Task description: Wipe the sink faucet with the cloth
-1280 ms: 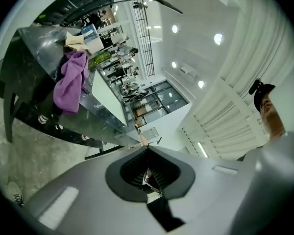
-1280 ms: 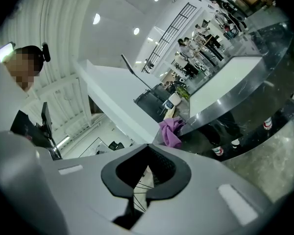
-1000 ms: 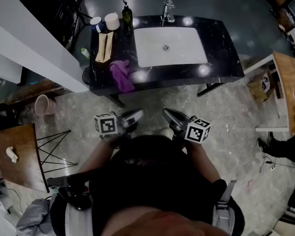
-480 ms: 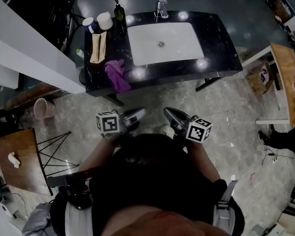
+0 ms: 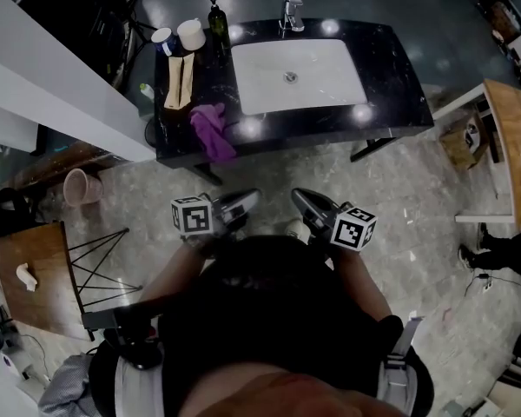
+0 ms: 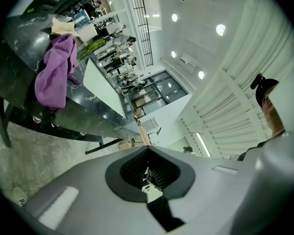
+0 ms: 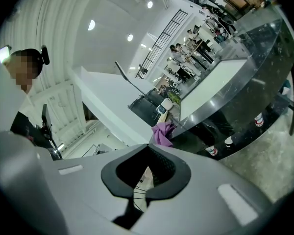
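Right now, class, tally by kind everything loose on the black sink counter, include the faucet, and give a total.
cups: 2
pump bottle: 1
purple cloth: 1
beige folded item: 1
faucet: 1
Total: 6

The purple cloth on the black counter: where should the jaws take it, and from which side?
Probably the bunched fold of the purple cloth at the front edge of the counter, left of the sink. It hangs down over that edge, so coming from the front looks easiest; the crumpled fabric gives the jaws something thick to pinch.
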Motion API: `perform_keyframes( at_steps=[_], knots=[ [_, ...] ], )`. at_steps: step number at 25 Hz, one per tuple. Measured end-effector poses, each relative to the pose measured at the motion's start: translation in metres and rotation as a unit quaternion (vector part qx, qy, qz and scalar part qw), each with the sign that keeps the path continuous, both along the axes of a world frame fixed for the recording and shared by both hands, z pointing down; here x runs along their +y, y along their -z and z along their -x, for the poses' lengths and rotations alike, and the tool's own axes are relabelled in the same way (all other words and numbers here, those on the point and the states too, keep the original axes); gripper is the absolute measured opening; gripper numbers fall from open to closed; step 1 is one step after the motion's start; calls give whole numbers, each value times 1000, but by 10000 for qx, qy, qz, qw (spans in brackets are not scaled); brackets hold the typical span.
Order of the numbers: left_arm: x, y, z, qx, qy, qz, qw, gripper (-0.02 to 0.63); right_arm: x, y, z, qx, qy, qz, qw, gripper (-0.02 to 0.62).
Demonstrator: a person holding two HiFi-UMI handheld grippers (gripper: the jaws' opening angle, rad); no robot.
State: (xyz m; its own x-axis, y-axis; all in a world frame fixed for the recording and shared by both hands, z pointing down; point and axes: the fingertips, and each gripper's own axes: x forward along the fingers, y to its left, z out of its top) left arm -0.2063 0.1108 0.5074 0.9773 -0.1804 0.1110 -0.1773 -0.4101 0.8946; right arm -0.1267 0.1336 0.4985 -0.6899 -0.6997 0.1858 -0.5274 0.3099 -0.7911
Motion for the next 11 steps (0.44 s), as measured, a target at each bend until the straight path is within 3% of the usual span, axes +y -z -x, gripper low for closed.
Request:
perform_keyframes(
  at_steps=[11],
  knots=[
    [-1, 5, -3, -8, -30, -117, 9999, 0, -1, -2, 2, 25, 30, 1, 10000, 11]
  ],
)
